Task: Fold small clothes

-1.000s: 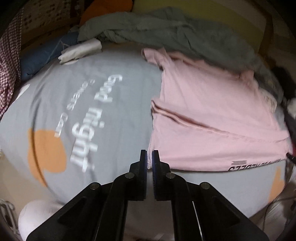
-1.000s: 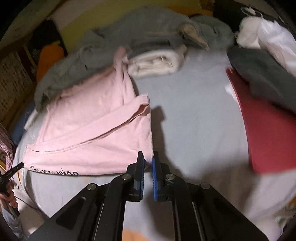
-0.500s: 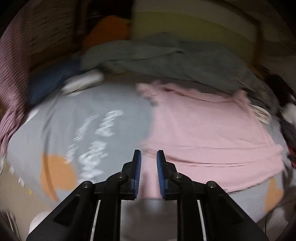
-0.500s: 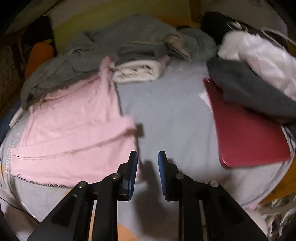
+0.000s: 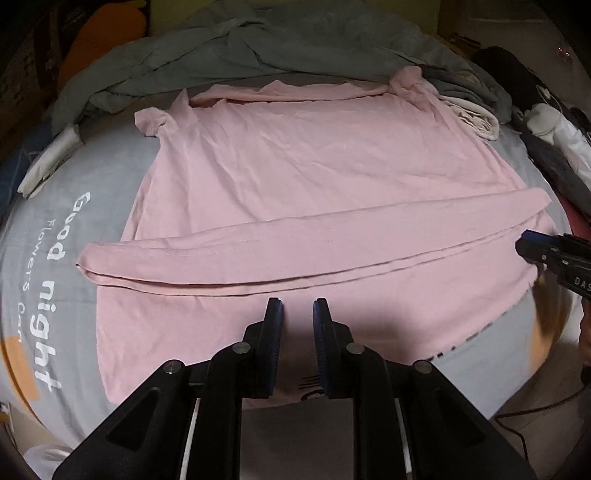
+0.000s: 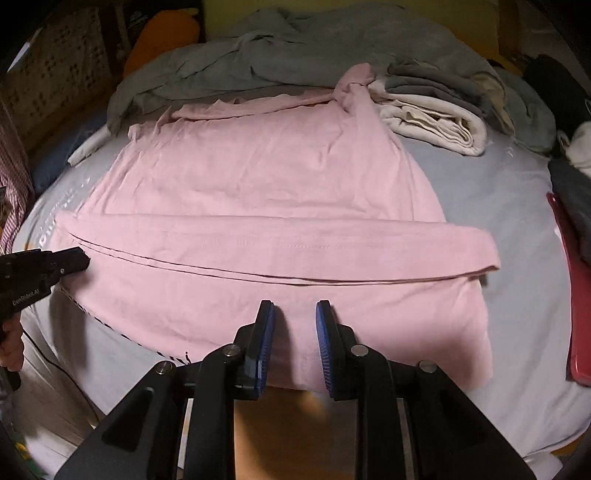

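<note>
A pink T-shirt lies spread on the grey bed sheet, with a long band of it folded over across its lower part. My left gripper hovers over the shirt's near edge, jaws slightly apart with nothing between them. My right gripper hangs over the same near edge of the shirt; its jaws are opening and hold nothing. Each gripper also shows in the other's view: the right gripper at the shirt's right side, the left gripper at its left side.
A heap of grey clothes lies along the back. Folded cream and grey cloths sit at the back right, a red flat thing at the right edge. An orange cushion and checked fabric are at the left.
Both grippers were shut at the shirt's near corners; they have let go, opened, and swung in toward the middle of the near edge. The shirt lies still with its folded band.
</note>
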Motion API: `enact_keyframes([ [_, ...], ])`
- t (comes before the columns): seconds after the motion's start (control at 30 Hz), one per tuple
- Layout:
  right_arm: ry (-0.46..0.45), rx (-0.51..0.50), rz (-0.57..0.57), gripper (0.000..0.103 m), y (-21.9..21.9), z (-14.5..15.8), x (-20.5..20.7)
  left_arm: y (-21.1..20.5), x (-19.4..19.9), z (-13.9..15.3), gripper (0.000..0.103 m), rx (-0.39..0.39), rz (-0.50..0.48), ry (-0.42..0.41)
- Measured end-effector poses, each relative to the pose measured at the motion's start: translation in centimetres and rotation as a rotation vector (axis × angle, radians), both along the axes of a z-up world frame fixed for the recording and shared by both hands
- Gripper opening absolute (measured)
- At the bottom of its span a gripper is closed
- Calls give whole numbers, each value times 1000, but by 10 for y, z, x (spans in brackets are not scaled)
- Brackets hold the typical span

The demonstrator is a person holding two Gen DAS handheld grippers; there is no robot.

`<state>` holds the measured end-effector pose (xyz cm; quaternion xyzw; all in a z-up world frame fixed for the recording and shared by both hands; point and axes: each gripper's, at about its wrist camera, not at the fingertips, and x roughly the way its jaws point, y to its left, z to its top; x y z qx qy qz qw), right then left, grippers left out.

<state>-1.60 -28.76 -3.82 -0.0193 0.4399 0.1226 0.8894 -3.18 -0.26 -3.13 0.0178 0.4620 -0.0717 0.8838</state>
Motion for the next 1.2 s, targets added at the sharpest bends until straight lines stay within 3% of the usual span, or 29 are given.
enact_keyframes([
  [0.07,6,17,-10,31,0,-1,6,3,4,-1,17,-38,24,2],
  [0.33,-60,-44,-22,31,10,8,27,10,30,10,17,-64,47,-15],
  [0.6,-77,-13,-95,31,-12,24,66,30,62,30,17,-56,104,-89],
  [0.83,-102,50,-128,31,-34,37,63,44,38,49,21,-115,91,-128],
  [1.0,-26,87,-17,31,-23,26,33,22,6,29,21,-69,-5,-28],
  [1.13,25,25,43,31,-9,6,18,21,4,2,21,-86,-15,83],
  [1.2,14,8,48,32,-8,3,19,23,7,-2,21,-100,-12,89],
])
